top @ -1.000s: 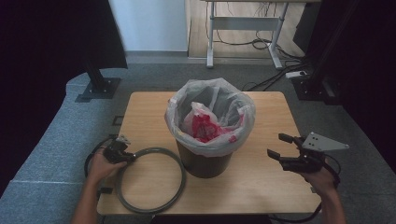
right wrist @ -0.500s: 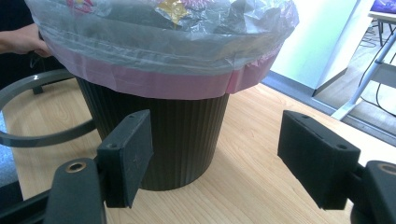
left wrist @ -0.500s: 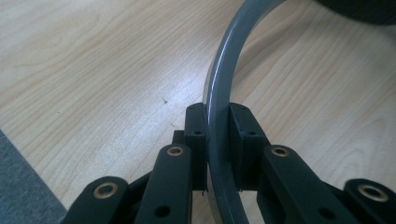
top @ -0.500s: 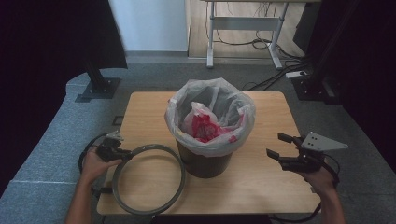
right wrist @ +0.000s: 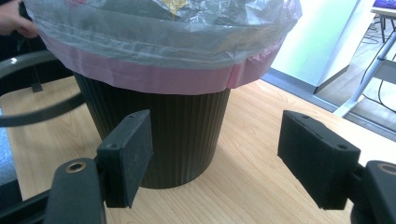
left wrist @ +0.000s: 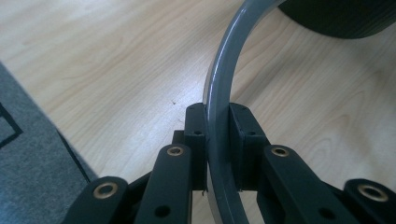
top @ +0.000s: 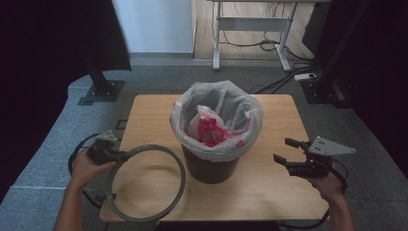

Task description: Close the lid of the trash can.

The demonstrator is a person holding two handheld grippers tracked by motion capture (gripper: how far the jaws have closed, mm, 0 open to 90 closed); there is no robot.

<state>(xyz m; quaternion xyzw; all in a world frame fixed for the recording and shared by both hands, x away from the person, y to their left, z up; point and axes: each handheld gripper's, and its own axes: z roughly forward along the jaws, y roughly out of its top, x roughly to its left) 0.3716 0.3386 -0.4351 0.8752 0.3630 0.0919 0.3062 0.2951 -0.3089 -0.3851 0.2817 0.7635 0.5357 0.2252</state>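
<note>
A large grey ring (top: 183, 177) hangs over the table's front left corner, its near part past the edge. My left gripper (top: 119, 155) is shut on the ring's left rim. In the left gripper view both pads clamp the ring (left wrist: 219, 93) at my left gripper (left wrist: 217, 116), above the wood. A dark ribbed bin (top: 209, 166) with a clear and pink liner (top: 216, 103) stands mid-table, and a red-and-white bag (top: 209, 130) lies inside it. My right gripper (top: 283, 150) is open to the right of the bin. It points at the bin (right wrist: 159, 126), with nothing between its pads (right wrist: 133, 149).
The wooden table (top: 144, 115) has bare wood behind and to the right of the bin. Grey carpet surrounds it. Two black stand bases (top: 101, 91) and a desk frame (top: 250, 29) stand farther back. A cable loops at the table's left edge (top: 79, 147).
The left hand has raised the ring off the table and drawn it slightly left and toward the person. The right gripper has stayed where it was.
</note>
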